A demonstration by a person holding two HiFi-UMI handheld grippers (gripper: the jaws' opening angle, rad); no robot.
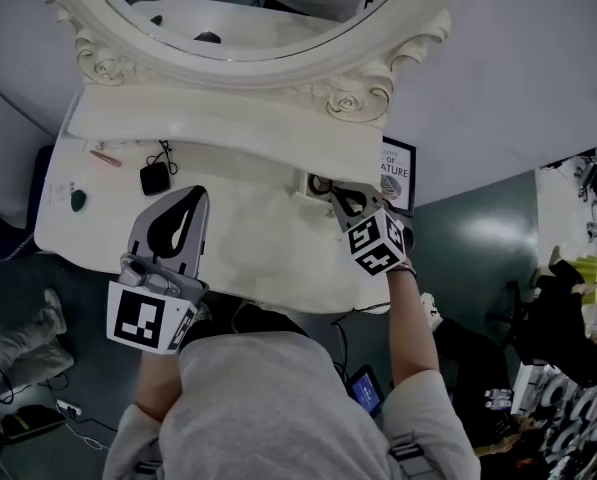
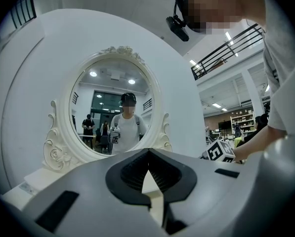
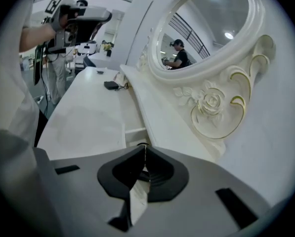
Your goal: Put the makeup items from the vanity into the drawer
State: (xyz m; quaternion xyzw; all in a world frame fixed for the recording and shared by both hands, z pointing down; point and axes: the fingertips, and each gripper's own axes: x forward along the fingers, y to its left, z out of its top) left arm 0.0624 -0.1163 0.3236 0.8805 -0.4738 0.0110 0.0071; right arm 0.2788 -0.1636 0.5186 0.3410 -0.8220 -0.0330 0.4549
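**Drawer pull at clenched jaws**

Nearest, at the lower left of the head view, the left hand-held gripper (image 1: 196, 196) hangs over the bare table (image 1: 268, 258), its jaws clenched on nothing. Further up, right of centre, the right hand-held gripper (image 1: 328, 190) tilts down. Its jaws are pressed together at the small drawer (image 1: 308, 183) in the raised back ledge. A dark ring (image 1: 321, 183) sits at their tips, but whether it is pinched is unclear. The step in hand looks like opening that drawer. A straight pull toward the table's front edge, without twist, should keep it from jamming.

The makeup items lie well apart at the left: a black piece with a cord (image 1: 155, 178), a pink stick (image 1: 105, 156) and a green piece (image 1: 78, 200). Nothing lies between them and the drawer. Beyond, the carved mirror frame (image 1: 348, 98) rises just behind the ledge, which is likely to crowd the approach.
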